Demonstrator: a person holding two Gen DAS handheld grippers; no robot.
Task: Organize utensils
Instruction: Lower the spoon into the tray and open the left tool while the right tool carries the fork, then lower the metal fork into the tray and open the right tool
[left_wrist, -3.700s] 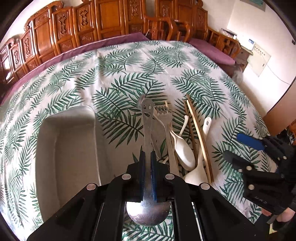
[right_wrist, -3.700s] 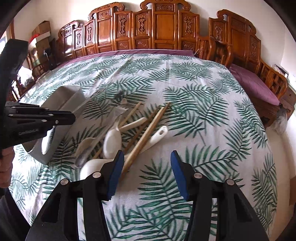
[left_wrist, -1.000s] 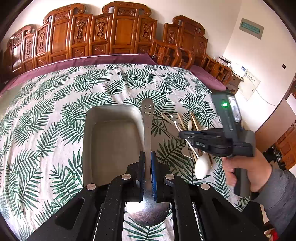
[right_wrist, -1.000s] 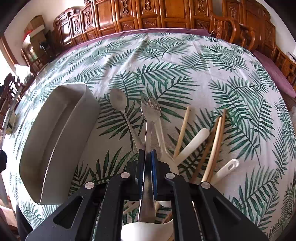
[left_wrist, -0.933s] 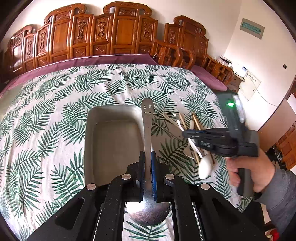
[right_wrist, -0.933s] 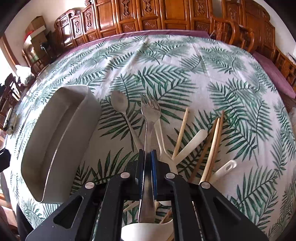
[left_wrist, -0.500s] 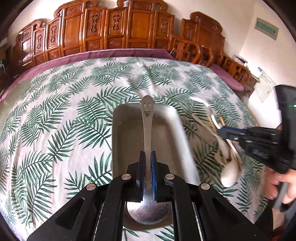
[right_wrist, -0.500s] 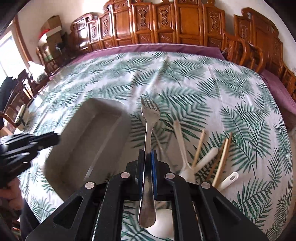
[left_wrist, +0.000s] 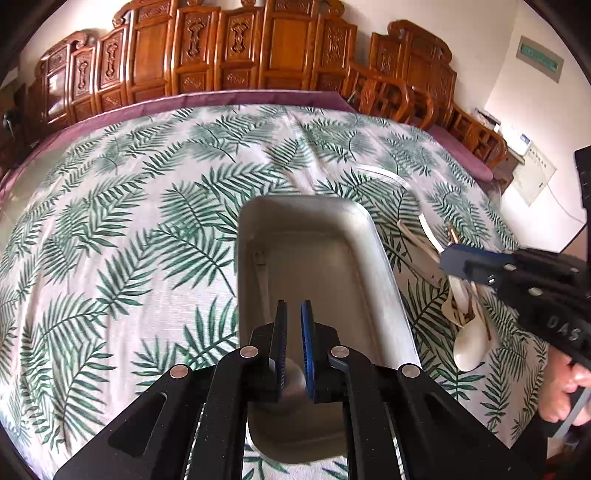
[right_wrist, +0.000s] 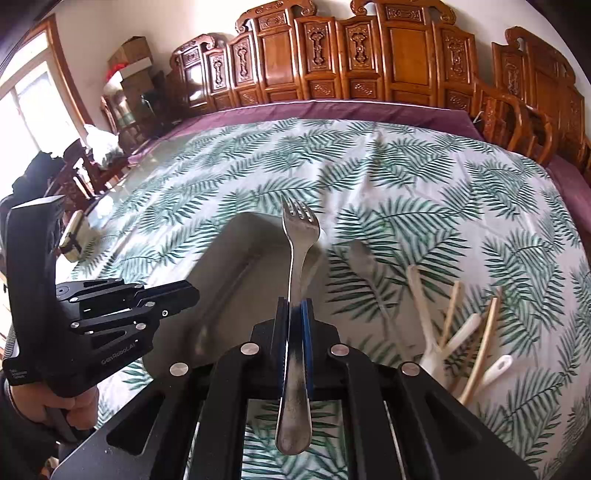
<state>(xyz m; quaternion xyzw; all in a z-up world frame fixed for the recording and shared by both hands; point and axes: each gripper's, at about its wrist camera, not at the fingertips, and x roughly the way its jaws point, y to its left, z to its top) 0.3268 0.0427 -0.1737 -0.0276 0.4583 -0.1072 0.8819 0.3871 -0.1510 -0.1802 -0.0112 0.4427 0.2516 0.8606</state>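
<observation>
The grey tray lies on the palm-leaf cloth right under my left gripper. Its blue pads stand slightly apart and hold nothing. The metal spoon shows only as a grey blur low between them, and as a pale streak inside the tray in the right wrist view. My right gripper is shut on the metal fork, tines up, above the tray's right rim. It also shows at the right, and the left gripper at the left.
White spoons, wooden chopsticks and a blurred metal spoon lie right of the tray. A white spoon rests below the right gripper. Carved wooden chairs ring the table. A hand grips the right tool.
The smiley-handled spoon has left the left gripper's pads and dropped toward the tray. The right gripper has lifted the fork off the pile and carried it left to the tray.
</observation>
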